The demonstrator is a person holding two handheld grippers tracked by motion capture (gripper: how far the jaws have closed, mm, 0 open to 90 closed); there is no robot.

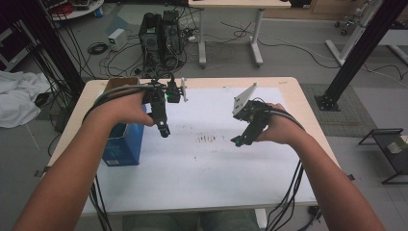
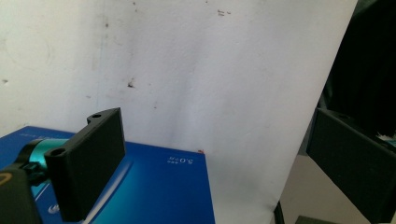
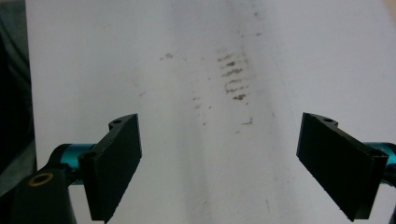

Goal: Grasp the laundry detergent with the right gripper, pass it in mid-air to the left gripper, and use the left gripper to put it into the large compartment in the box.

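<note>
A blue box (image 1: 124, 142) stands at the left edge of a stained white sheet (image 1: 211, 163) covering the table (image 1: 288, 86).

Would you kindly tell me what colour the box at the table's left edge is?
The box is blue, with small white print; the left gripper view shows it best.

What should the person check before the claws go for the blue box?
1. Left claw open, nothing held: ok.
2. Right claw open, nothing held: ok.
3. Blue box within reach, beside the left hand: ok.
4. White mat bare between the claws, just dark smudges: ok.
5. What is inside the box: cannot tell.
6. Cables hang off the table's near edge, away from the box: ok.
</note>
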